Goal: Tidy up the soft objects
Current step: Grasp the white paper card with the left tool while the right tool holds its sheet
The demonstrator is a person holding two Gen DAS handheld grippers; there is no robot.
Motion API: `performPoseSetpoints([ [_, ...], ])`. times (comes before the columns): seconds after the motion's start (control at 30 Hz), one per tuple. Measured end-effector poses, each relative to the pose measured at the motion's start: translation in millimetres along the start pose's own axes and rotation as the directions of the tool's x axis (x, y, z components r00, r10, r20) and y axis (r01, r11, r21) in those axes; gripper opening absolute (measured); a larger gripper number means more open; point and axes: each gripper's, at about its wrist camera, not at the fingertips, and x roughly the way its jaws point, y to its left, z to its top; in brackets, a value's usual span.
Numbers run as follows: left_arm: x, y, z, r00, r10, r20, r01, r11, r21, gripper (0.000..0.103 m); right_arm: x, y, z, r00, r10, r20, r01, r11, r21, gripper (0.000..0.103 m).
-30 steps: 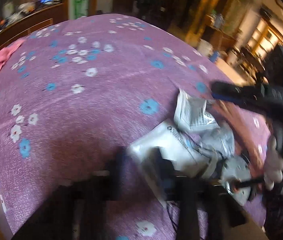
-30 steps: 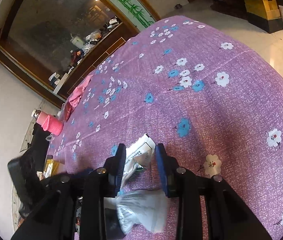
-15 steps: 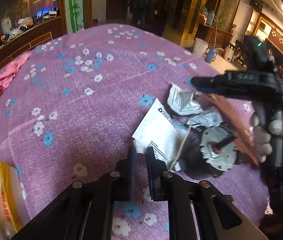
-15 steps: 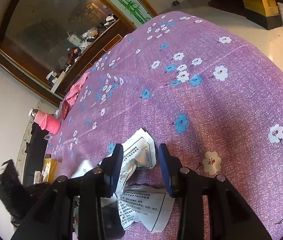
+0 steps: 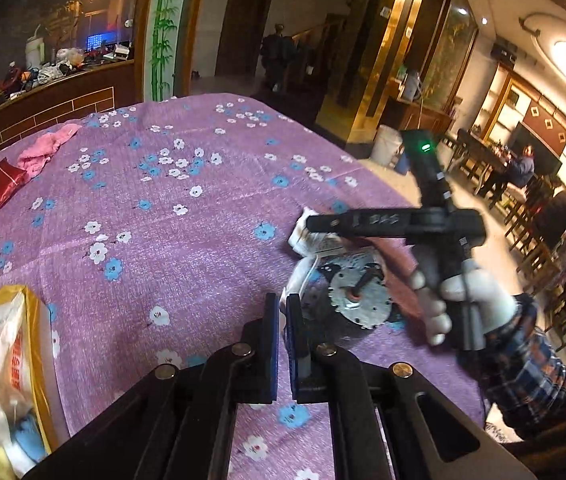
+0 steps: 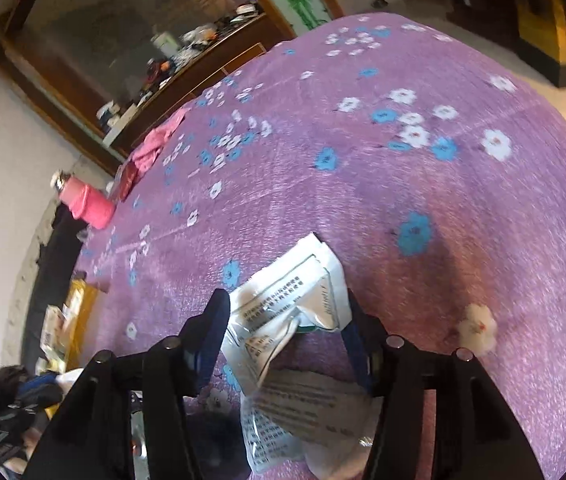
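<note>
Lower centre of the left wrist view: left claw (image 5: 282, 320) is clamped down to a sliver, pinching the edge of a white plastic bag (image 5: 297, 280). Bag trails up-right to a round silver toothed disc (image 5: 357, 292) and dark parts lying against it.

Right of that, right claw (image 5: 315, 226) seen side-on, held by a white-gloved hand (image 5: 459, 292) with a plaid sleeve (image 5: 523, 360). Green LED lit on its upright handle.

Right wrist view: right claw (image 6: 287, 316) jaws are opening, crumpled printed white packet (image 6: 295, 296) sits between them, pads not pressing on it. More printed plastic wrap (image 6: 303, 412) below, at the frame bottom. Print is small dense text, too blurred to read.

Other stuff on the worktop (image 5: 203, 240), purple cloth with white and blue flowers:
- yellow bag (image 5: 7, 364) of packets, lower left of the left view, red print on it unreadable
- pink cloth (image 5: 47, 150) and dark red pouch (image 5: 5, 180), upper left, well apart from the claws
- pink knit-covered bottle (image 6: 83, 200), left edge of the right view

Room: wood counter (image 5: 43, 92) cluttered with items at upper left, bamboo-painted pillar (image 5: 163, 28), gold-trimmed columns, white bucket (image 5: 387, 146) on the floor, people seated at tables at far right.
</note>
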Motion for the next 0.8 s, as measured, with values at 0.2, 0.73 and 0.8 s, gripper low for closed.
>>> performPoseSetpoints([
  [0.2,5.8,-5.0,-15.6,0.999,-0.001,-0.037,0.0,1.0,-0.014,0.002,-2.1,10.7,-4.1,0.999,0.017,0.031,-0.016,0.998,-0.053,0.028],
  [0.73,26.0,-2.2,-23.5,1.0,0.02,0.008,-0.02,0.998,-0.066,0.003,-11.9,-1.5,-2.2,0.997,0.012,0.081,-0.012,1.0,-0.005,0.028],
  [0.8,8.4,1.3,-26.5,0.999,0.014,0.043,-0.01,0.996,-0.092,0.003,-15.1,-4.8,-1.1,0.995,0.009,0.096,-0.01,1.0,0.01,0.028],
])
